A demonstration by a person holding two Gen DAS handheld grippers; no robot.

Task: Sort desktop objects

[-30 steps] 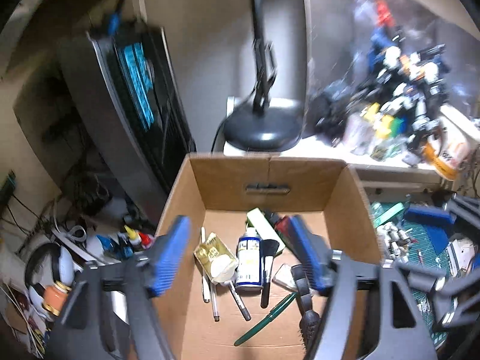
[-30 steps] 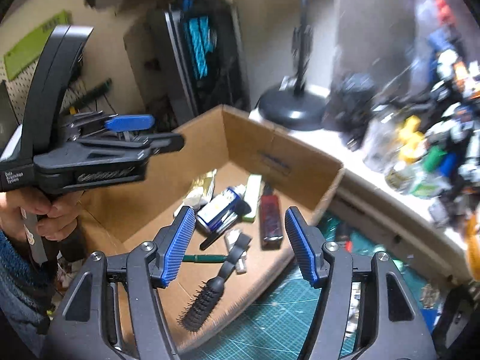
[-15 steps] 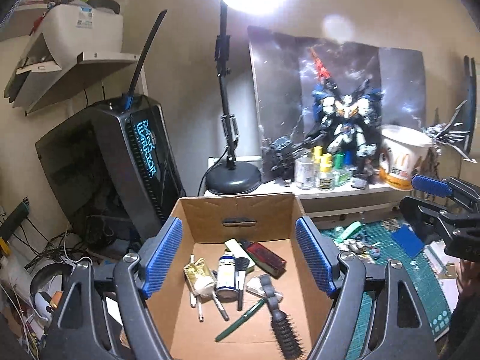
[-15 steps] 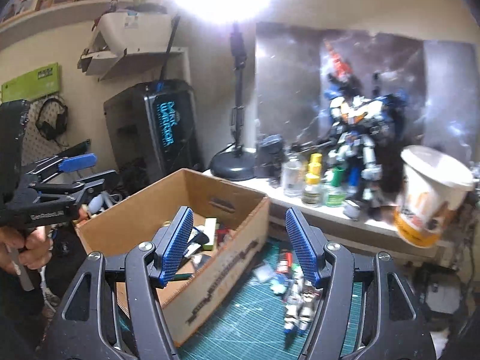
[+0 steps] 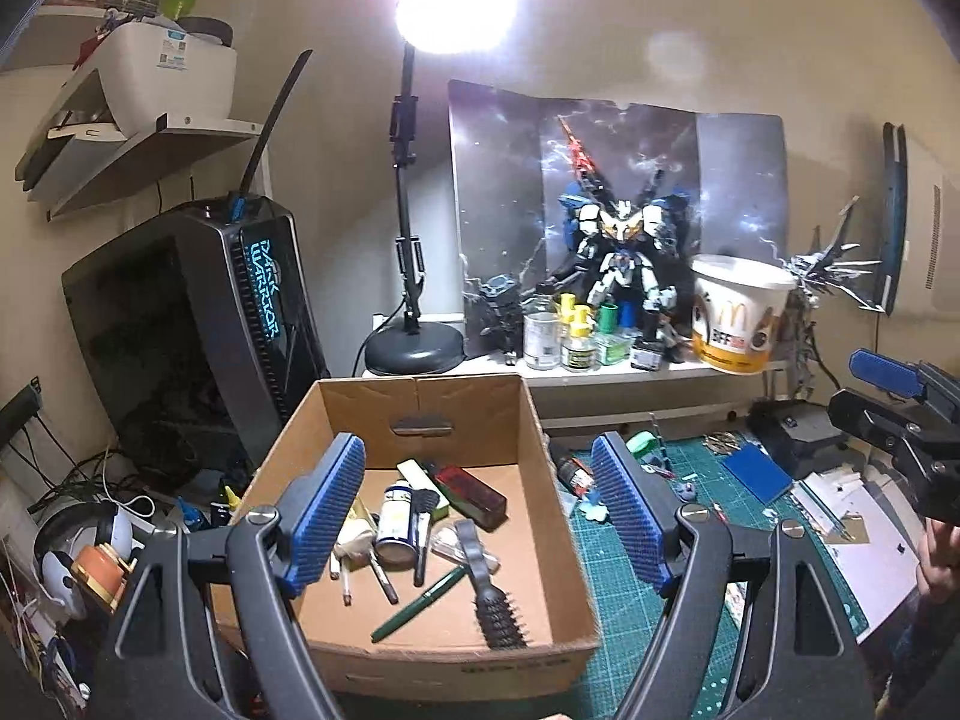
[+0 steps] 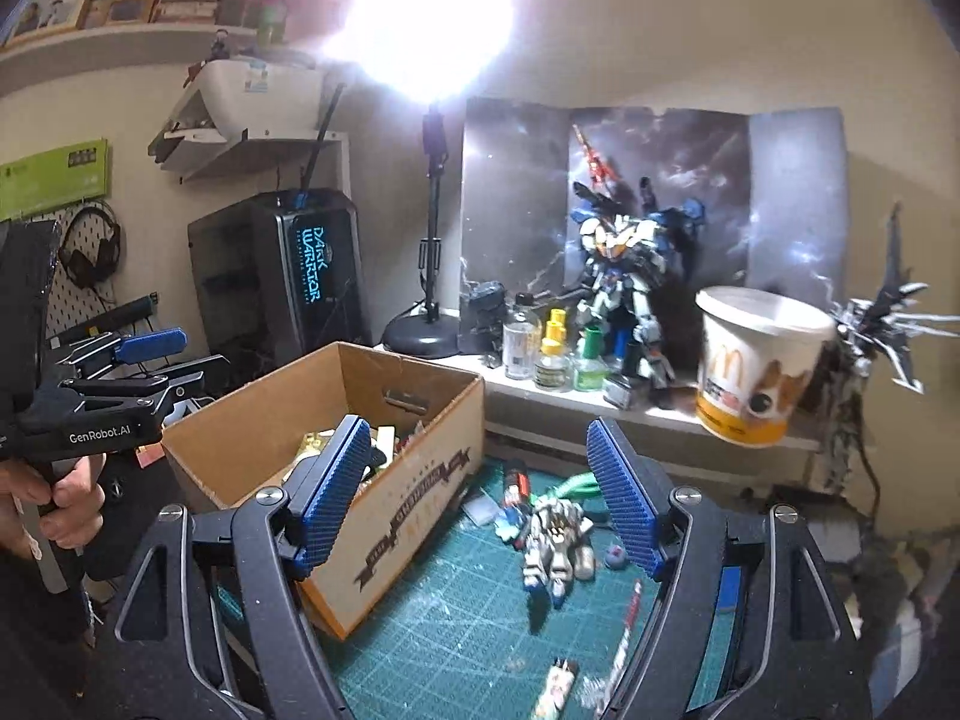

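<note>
the left gripper (image 5: 477, 507) hangs above the near part of an open cardboard box (image 5: 540, 450), its blue pads spread wide with nothing between them. the right gripper (image 6: 477, 492) is just as wide apart and empty, held over the green cutting mat (image 6: 456, 630) beside the box's printed side.

inside the box, nearest the front wall, lie a black hairbrush (image 5: 489, 588) and a green pen (image 5: 420, 600) — behind them a few thin brushes or pens (image 5: 360, 570), a white bottle with a dark cap (image 5: 396, 519), a crumpled tube (image 5: 354, 537), a dark red case (image 5: 471, 492) and a pale green block (image 5: 420, 477).

on the mat to the box's right, a small white-and-blue model robot (image 6: 555, 540) lies flat among loose parts, well apart from the box.

further back a white shelf (image 5: 660, 367) carries small paint and glue bottles (image 5: 570, 336), a large blue-and-white model robot (image 5: 624, 264) standing upright and a paper bucket with a yellow arch logo (image 5: 735, 315). the round black base of a lit desk lamp (image 5: 414, 351) sits just behind the box, and a dark pc tower (image 5: 240, 312) stands to the left.
</note>
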